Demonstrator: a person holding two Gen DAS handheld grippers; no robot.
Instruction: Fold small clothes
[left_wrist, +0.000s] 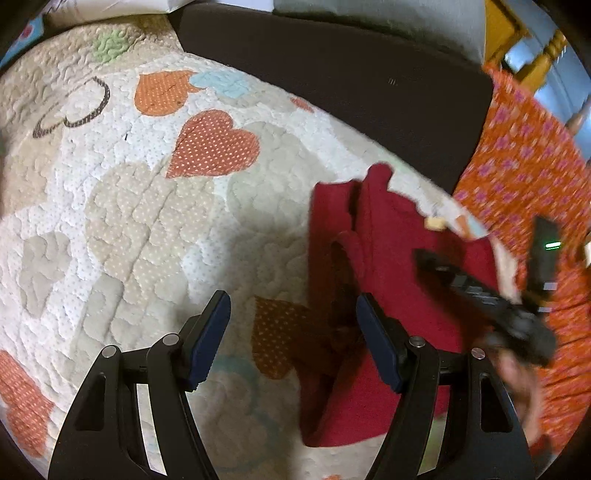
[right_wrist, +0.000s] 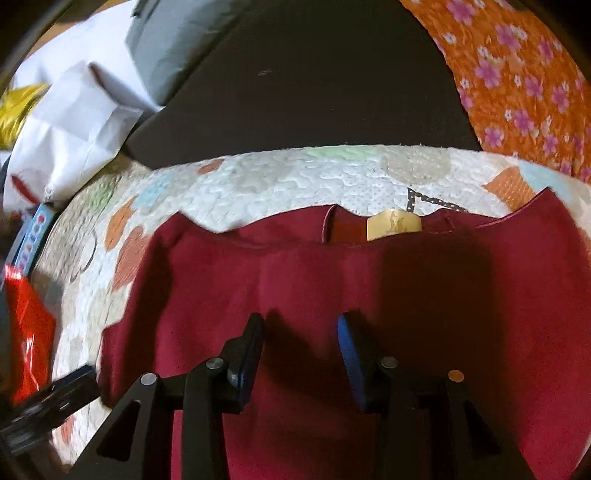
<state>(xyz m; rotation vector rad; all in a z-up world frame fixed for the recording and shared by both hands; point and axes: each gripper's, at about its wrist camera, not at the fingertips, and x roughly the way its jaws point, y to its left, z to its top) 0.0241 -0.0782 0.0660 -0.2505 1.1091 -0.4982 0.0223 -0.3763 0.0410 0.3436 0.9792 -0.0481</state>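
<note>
A small dark red garment lies flat on the heart-patterned quilt, its neck with a beige label at the far edge. In the left wrist view the garment lies to the right. My left gripper is open and empty, hovering over the quilt at the garment's left edge, its right finger over the red cloth. My right gripper is open and empty above the garment's middle. The right gripper also shows in the left wrist view over the garment's right side.
A dark surface borders the quilt at the far side. An orange floral cloth lies at the right. White paper or bags and a red plastic bag sit at the left in the right wrist view.
</note>
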